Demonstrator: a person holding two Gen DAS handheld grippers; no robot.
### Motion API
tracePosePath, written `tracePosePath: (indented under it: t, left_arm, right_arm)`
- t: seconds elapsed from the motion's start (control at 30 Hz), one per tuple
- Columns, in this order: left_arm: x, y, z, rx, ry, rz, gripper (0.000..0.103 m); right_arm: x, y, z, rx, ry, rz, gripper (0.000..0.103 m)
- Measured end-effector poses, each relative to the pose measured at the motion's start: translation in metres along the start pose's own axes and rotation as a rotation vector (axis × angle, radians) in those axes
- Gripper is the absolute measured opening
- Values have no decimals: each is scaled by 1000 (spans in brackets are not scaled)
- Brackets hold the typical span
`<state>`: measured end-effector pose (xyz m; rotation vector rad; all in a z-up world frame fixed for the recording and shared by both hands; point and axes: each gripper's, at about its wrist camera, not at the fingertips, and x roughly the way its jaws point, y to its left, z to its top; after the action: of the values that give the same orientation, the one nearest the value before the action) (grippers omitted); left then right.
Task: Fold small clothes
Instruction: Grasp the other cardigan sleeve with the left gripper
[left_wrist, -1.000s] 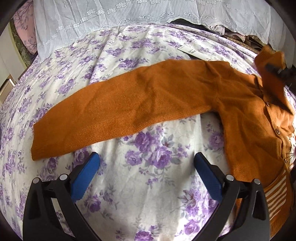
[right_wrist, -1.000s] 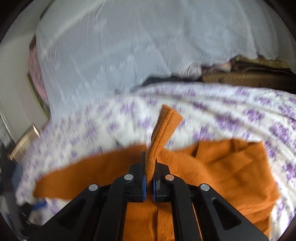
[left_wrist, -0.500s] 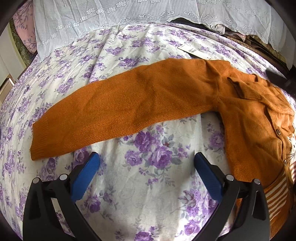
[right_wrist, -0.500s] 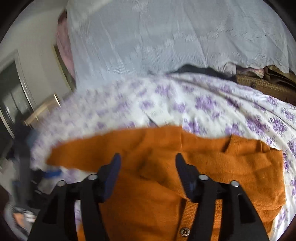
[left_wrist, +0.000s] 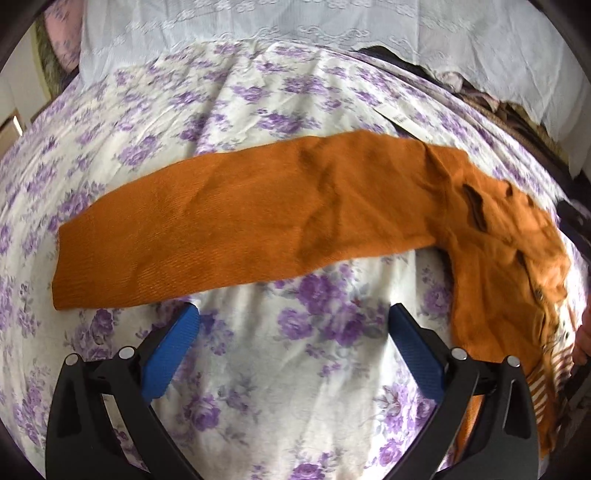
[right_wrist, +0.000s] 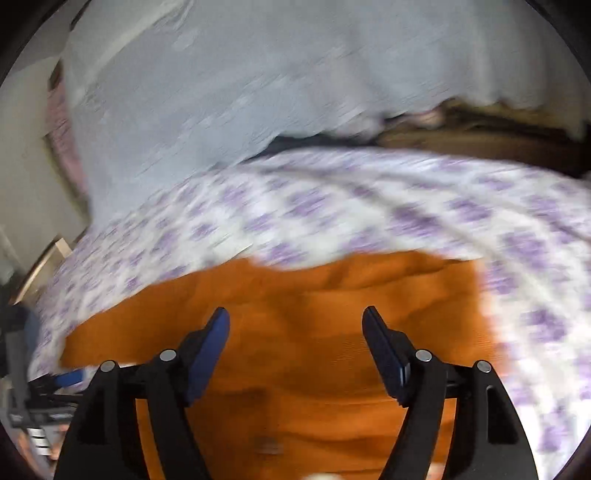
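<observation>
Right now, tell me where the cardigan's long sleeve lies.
In the left wrist view, the sleeve stretches leftward across the floral bedsheet, just beyond the open left gripper.

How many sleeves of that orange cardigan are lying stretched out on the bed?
1. One sleeve lies flat, reaching left from the cardigan body across the flowered sheet. The other may be folded or hidden.

The right claw (right_wrist: 295, 321) has just opened, dropping the cardigan (right_wrist: 303, 332) flap it pinched.

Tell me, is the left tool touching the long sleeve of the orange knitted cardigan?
Apart. In the left wrist view, the left tool stands open over the floral bedsheet; a strip of sheet shows between its blue pads and the orange knitted cardigan's sleeve.
</observation>
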<state>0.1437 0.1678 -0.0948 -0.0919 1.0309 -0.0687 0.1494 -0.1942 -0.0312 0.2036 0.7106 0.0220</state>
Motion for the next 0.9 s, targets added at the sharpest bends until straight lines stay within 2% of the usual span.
tracePosePath:
  t: [0.03, 0.07, 0.1, 0.13, 0.2, 0.23, 0.3, 0.37, 0.4, 0.43, 0.5, 0.57, 0.6, 0.7, 0.8, 0.83, 0.87, 0.9]
  left_arm:
    - [1, 3, 1, -15, 5, -6, 99]
    - [2, 5, 2, -24, 8, -10, 99]
    - [2, 8, 3, -35, 11, -14, 99]
    - [3, 11, 4, -47, 11, -18, 99]
    - [3, 18, 6, -69, 11, -21, 99]
    - [2, 22, 7, -83, 11, -28, 99]
    - [2, 36, 10, -135, 17, -54, 99]
    - [7, 55, 13, -209, 33, -115, 99]
    - [8, 61, 14, -233, 32, -138, 99]
    - [8, 67, 15, -259, 23, -163, 99]
    - [8, 78, 17, -314, 0, -209, 99]
    - [10, 87, 19, -380, -13, -258, 99]
    - [11, 91, 20, -420, -20, -280, 99]
    - [13, 102, 22, -540, -21, -335, 99]
    - [14, 104, 24, -594, -28, -339, 96]
    - [13, 104, 24, -595, -31, -324, 87]
    - [12, 103, 25, -585, -34, -289, 66]
    - [11, 101, 26, -565, -32, -253, 55]
  right_arm:
    - [5, -13, -3, 17, 28, -28, 76]
    - [22, -31, -11, 44, 128, -37, 76]
    - [43, -47, -21, 62, 247, 6, 77]
    - [37, -49, -25, 26, 188, 32, 76]
    - [23, -47, -24, 9, 180, 13, 76]
    - [10, -43, -23, 17, 138, 1, 77]
    - [-3, -36, -25, -22, 88, 35, 85]
    - [9, -29, -35, -108, 182, 69, 100]
    - [20, -29, -41, -145, 241, 78, 100]
    - [22, -29, -45, -187, 229, 68, 100]
    - [2, -35, -42, -131, 160, 94, 99]
    - [-29, -45, -36, -58, 65, 180, 99]
    - [-40, -48, -35, -56, 37, 182, 99]
    - [-60, -55, -40, -81, -31, 135, 98]
    - [-73, -74, -49, -65, -84, 87, 94]
    - [-76, -83, -51, -38, -90, 71, 91]
    - [-75, -98, -51, 7, -89, 57, 87]
    - [-77, -108, -51, 38, -86, 54, 86]
